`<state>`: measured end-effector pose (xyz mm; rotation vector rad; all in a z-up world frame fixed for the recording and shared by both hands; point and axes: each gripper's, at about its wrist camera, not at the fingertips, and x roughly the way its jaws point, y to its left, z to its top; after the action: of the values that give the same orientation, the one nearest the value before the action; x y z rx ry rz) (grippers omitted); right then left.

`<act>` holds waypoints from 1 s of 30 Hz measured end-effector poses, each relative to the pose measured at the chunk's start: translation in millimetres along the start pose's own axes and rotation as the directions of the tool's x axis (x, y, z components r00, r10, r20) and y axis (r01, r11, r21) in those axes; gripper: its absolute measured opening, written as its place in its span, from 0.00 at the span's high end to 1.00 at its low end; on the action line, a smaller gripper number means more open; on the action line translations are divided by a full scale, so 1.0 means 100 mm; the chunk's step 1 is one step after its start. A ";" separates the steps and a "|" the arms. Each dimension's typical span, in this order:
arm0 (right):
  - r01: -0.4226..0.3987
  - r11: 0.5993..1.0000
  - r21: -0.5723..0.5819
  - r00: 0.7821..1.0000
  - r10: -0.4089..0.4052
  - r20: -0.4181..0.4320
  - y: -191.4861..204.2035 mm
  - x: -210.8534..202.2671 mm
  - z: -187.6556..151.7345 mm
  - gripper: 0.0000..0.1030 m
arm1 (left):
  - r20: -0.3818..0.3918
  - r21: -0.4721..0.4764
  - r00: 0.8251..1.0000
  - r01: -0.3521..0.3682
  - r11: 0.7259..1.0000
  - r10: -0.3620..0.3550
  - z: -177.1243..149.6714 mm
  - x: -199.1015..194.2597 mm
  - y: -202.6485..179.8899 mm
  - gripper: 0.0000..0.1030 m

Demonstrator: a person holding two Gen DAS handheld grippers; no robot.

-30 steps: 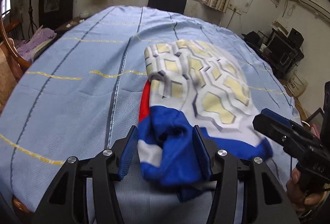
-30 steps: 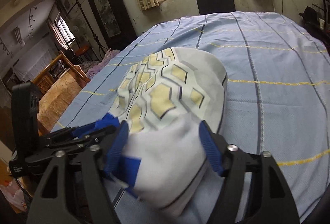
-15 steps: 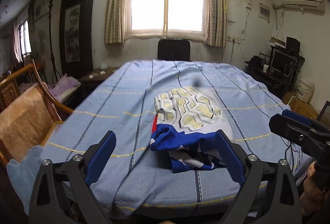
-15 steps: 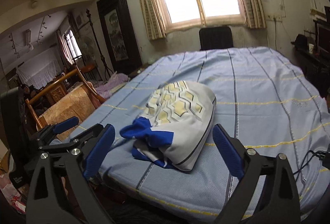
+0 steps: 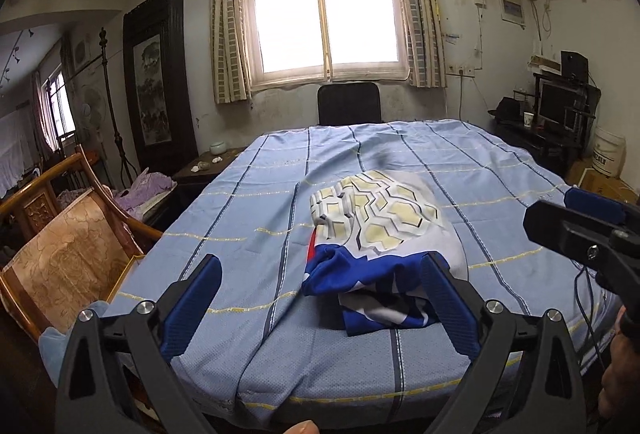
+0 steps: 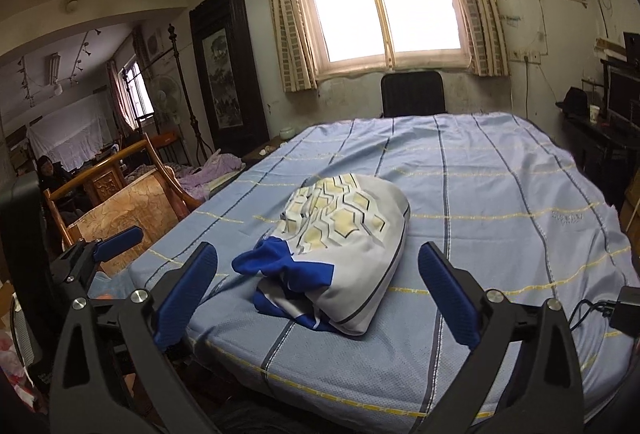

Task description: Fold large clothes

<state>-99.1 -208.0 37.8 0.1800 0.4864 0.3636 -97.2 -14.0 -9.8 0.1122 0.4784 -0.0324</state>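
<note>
While both of my grippers hang back off the near edge of the table [image 5: 248, 234], the garment [image 5: 384, 234] lies on the blue cloth toward that near edge, a little right of centre in the left view and roughly centred in the right one. My left gripper [image 5: 320, 306] stands wide open with nothing between its blue pads [image 5: 192, 306], and my right gripper [image 6: 320, 298] is open just as wide, its fingers [image 6: 448, 298] clear of the fabric; neither touches the garment. It sits as a compact bundle: the pale panel with yellow hexagons faces up, folded over on itself, and the right-hand fold edge looks fairly clean. I judge the main folds done. What spoils it is the near end, where blue fabric [image 6: 272, 266] bunches out loosely from under the pale layer, with a sliver of red [image 5: 312, 246] showing at the left side. If anything is left, I would say it is tucking or flattening that blue end so the stack lies square.
</note>
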 end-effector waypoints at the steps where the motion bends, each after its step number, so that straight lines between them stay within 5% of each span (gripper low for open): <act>1: 0.004 1.000 0.006 1.000 -0.004 -0.012 -0.02 0.05 -0.01 0.05 | -0.007 -0.005 1.000 0.001 1.000 -0.001 -0.01 0.03 0.01 0.04; 10: 0.029 0.999 0.029 0.995 -0.026 -0.096 -0.11 0.41 -0.16 0.05 | -0.070 -0.025 0.997 -0.018 1.000 0.016 -0.13 0.24 0.08 0.04; 21: 0.024 0.999 0.043 0.994 -0.019 -0.111 -0.16 0.46 -0.20 0.05 | -0.144 -0.081 0.990 -0.020 0.996 0.008 -0.16 0.38 0.20 0.04; 30: 0.016 1.000 0.025 0.995 -0.014 -0.099 -0.12 0.42 -0.17 0.05 | -0.130 -0.064 0.991 -0.006 0.998 -0.002 -0.16 0.34 0.15 0.04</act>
<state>-69.5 -201.7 1.7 0.1844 0.5896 0.3527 -73.1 2.1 -38.3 0.0519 0.6092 -0.0076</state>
